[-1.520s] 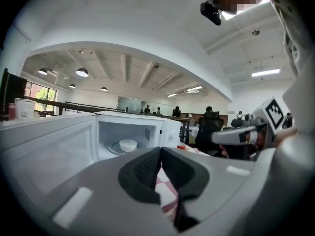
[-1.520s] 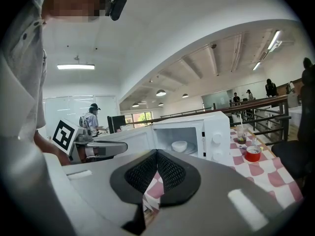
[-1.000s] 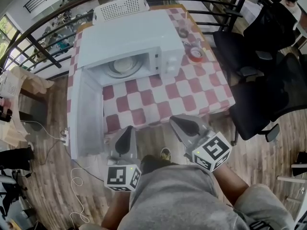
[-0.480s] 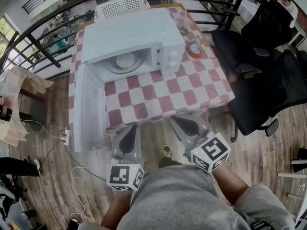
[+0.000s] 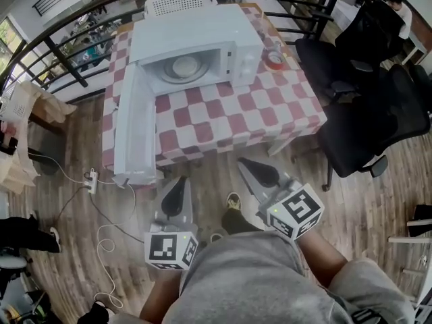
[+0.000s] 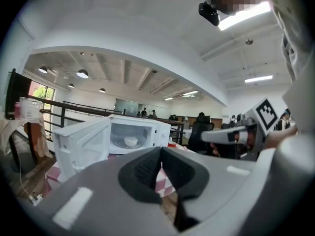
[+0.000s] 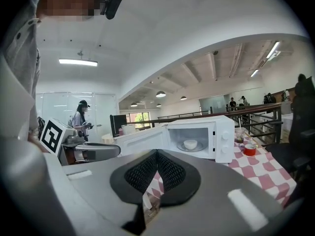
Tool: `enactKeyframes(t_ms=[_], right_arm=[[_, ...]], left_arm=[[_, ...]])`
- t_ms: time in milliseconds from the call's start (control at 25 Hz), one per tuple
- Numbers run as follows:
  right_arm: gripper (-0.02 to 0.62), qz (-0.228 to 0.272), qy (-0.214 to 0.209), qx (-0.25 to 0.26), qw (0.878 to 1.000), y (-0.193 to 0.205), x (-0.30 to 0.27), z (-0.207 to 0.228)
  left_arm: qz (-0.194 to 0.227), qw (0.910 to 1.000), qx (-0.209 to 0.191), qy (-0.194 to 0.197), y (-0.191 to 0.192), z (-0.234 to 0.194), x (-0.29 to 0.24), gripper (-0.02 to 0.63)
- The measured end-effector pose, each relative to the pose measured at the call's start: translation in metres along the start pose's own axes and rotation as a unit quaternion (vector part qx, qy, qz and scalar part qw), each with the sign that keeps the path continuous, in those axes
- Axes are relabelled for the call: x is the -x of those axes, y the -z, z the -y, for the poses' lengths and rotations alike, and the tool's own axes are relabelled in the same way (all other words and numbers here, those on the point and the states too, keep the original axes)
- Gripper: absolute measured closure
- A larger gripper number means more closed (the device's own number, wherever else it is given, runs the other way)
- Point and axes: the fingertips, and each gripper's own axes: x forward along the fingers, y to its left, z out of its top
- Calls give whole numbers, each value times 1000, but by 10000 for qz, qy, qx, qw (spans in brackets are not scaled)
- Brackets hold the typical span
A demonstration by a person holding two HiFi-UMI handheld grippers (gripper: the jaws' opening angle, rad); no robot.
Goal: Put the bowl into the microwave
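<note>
Head view first: the white box-shaped microwave sits on a table with a red-and-white checked cloth, and the small white round bowl is already inside it, on the glass turntable. The microwave's white door hangs wide open and sticks out toward the person. Both tools are well short of the microwave, off the table's near edge. The left gripper sits just off the free end of the door, while the right gripper is in front of the microwave's control side. So I'd say the left one is the nearer to the door if shutting it comes next. The bowl is round, so it has no long axis. The microwave's roof covers part of the bowl's rim, and I can't tell if anything's in it.

Left gripper view: the left gripper has its dark pads pressed together with nothing between them. The microwave is straight ahead, slightly to the left, with the bowl a tiny pale blob in the cavity.

Right gripper view: same deal. The right gripper is closed and empty. The microwave is ahead, to the right, and the bowl is centred on the turntable. A small red round thing sits on the cloth beside the microwave's control side, too small to identify.
</note>
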Motion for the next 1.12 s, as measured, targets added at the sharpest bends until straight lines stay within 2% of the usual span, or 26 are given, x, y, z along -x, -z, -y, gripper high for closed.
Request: enactKeyframes(t_ms=[440,640,840,1120], right_arm=[[597,-55,233,74,9997,31,66,-74],[597,32,288,95,9995,35,86,-91],[597,93,355,130,9992,34,99,-102],[597,156,389,182,9990,31,108,-105]], left_arm=[[85,10000,-23,-17,18,17,97,595],[124,9998,-112,123,20,35,116,595],[327,9992,117,183,13,41,129,595],[368,9989,134,255,12,51,133,595]])
